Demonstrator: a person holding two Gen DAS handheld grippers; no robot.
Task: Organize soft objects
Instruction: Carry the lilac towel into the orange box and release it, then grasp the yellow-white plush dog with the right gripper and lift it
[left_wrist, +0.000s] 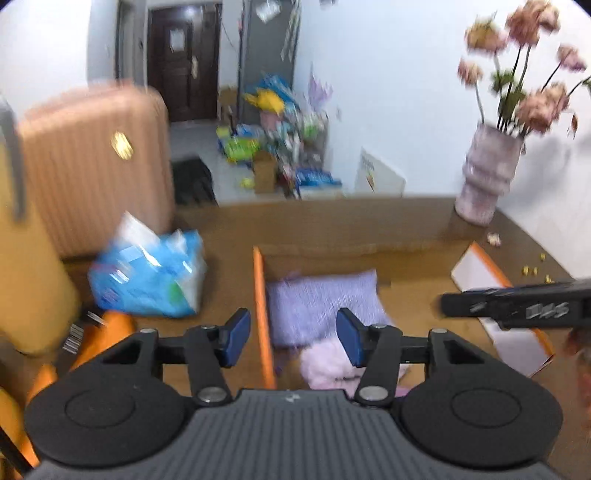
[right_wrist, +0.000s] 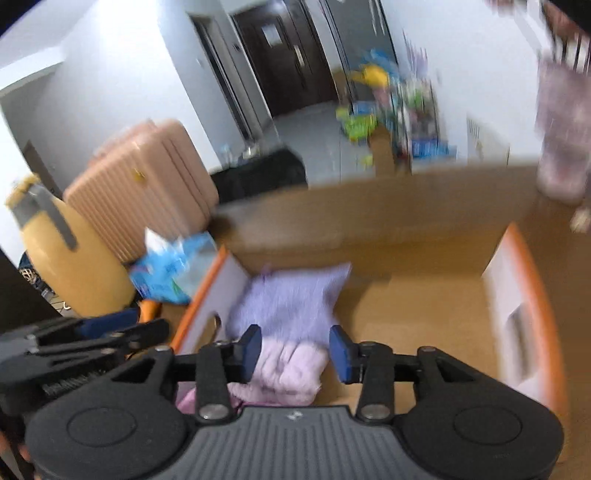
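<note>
An open cardboard box with orange-edged flaps (left_wrist: 263, 306) (right_wrist: 532, 295) stands in front of me. A folded lilac cloth (left_wrist: 317, 302) (right_wrist: 291, 295) lies at its left side, and a pale pink fluffy cloth (left_wrist: 325, 362) (right_wrist: 284, 365) lies just in front of it. My left gripper (left_wrist: 293, 338) is open and empty above the box's left flap and the cloths. My right gripper (right_wrist: 293, 352) is open and empty above the pink cloth. The right gripper also shows as a black bar in the left wrist view (left_wrist: 517, 302). Both views are blurred.
A blue and white plastic pack (left_wrist: 147, 277) (right_wrist: 173, 269) lies left of the box. A pink suitcase (left_wrist: 96, 162) (right_wrist: 147, 177) and a yellow one (right_wrist: 70, 254) stand further left. A vase of pink flowers (left_wrist: 487, 173) stands at the far right by the wall.
</note>
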